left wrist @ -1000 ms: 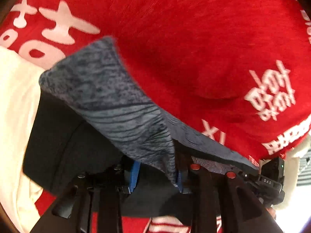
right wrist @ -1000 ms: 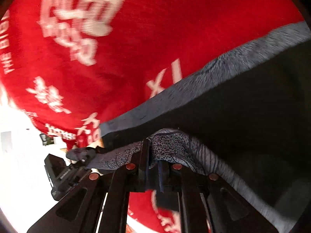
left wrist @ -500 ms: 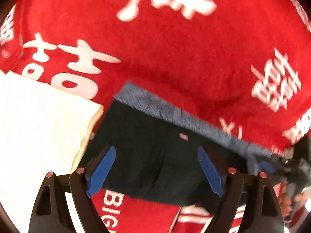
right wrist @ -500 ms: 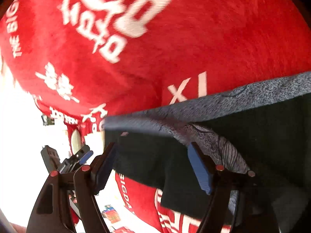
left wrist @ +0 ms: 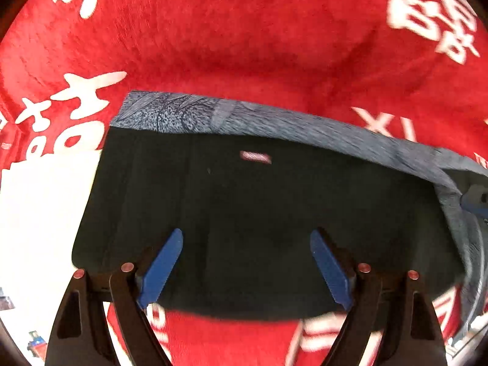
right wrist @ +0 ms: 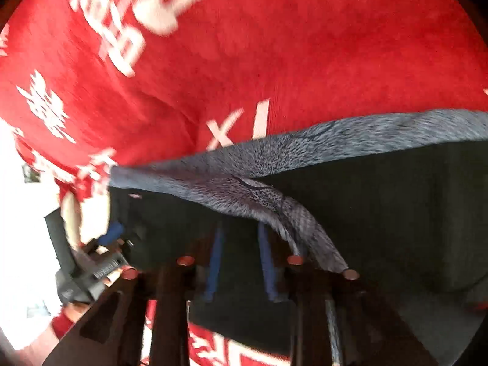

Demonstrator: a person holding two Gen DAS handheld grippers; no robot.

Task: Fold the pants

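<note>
Pants (left wrist: 259, 213) lie flat on the red blanket (left wrist: 244, 45), folded into a dark rectangular block. A grey patterned strip (left wrist: 189, 113), looks like the waistband or a turned-over layer, runs along the pants' far edge. Small pale label (left wrist: 255, 156) sits on the dark cloth just below that strip.

Left gripper (left wrist: 247, 241) hovers above the near half of the pants, pointing straight down. Its blue fingers (left wrist: 160, 270) are spread wide with nothing between them, not touching the cloth as far as I can tell.

Right gripper (right wrist: 241, 244) is at the pants' other end, angled down. Its jaws are closing, gap is narrow. Only dark cloth shows behind the gap; blurred, and I see no fold caught between the pads. A flap of the grey strip (right wrist: 274, 201) drapes down just beside its right-hand finger and seems to rest against the finger's outer side.

In the right wrist view the left gripper (right wrist: 113, 231) shows at the pants' left end, with a hand (right wrist: 71, 213) on its handle.

White sheet (left wrist: 39, 213) lies on the blanket, touching the pants' left edge in the left wrist view.
</note>
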